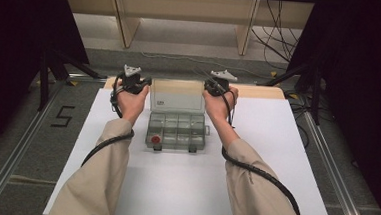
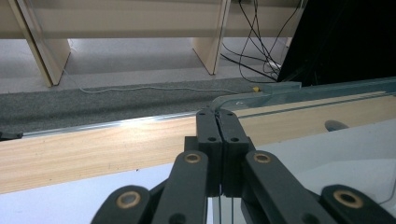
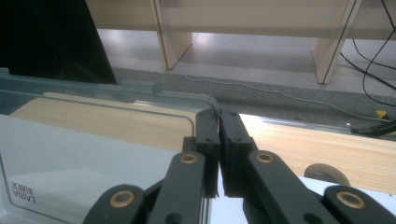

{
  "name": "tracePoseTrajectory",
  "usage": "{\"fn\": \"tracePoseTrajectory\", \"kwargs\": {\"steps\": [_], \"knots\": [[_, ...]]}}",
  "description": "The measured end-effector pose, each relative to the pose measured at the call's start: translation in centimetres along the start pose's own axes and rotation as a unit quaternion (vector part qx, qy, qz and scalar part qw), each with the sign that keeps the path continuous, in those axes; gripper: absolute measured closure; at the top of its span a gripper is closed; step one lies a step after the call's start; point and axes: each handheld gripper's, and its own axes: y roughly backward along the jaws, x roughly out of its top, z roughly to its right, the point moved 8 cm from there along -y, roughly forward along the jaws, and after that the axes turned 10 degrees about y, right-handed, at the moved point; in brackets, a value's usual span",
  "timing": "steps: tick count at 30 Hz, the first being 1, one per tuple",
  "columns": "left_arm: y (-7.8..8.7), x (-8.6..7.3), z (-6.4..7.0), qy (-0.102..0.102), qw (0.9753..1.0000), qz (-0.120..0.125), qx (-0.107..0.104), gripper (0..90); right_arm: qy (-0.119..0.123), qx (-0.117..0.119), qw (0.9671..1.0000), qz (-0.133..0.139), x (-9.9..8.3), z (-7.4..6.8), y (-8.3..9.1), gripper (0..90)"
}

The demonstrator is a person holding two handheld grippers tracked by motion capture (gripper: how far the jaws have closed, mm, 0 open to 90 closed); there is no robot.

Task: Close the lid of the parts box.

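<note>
A clear plastic compartment box (image 1: 177,131) sits at the middle of the white table (image 1: 275,168), its lid (image 1: 176,96) raised toward the far edge. A small red piece (image 1: 155,140) lies in the box's front left compartment. My left gripper (image 1: 139,84) is at the lid's top left corner and my right gripper (image 1: 214,86) at its top right corner. In the left gripper view the jaws (image 2: 217,114) are shut on the lid's (image 2: 317,140) thin edge. In the right gripper view the jaws (image 3: 218,114) pinch the lid (image 3: 93,158) the same way.
A wooden strip (image 1: 259,91) runs along the table's far edge. Beyond it are grey carpet, wooden shelf legs (image 1: 125,28) and loose cables (image 1: 278,37). Black curtains stand at both sides. Metal rails (image 1: 334,176) flank the table.
</note>
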Motion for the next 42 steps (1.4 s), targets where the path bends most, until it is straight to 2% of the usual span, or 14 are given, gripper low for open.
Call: {"fn": "tracePoseTrajectory", "kwargs": {"steps": [14, 32, 42], "knots": [[0.6, -0.1, 0.2, -0.012, 0.9999, 0.008, -0.009, 88.5, 0.004, 0.000, 0.9999, 0.016, -0.2, -0.2, 0.8, 87.9], [1.5, -0.3, 0.5, -0.016, 0.9996, 0.021, -0.009, 88.7, 0.007, 0.004, 0.9996, 0.029, -0.3, -0.4, 1.7, 88.1], [2.1, -0.6, 0.7, -0.021, 0.9993, 0.030, -0.007, 88.8, 0.013, -0.004, 0.9993, 0.036, -0.5, -0.6, 2.2, 88.3]]}}
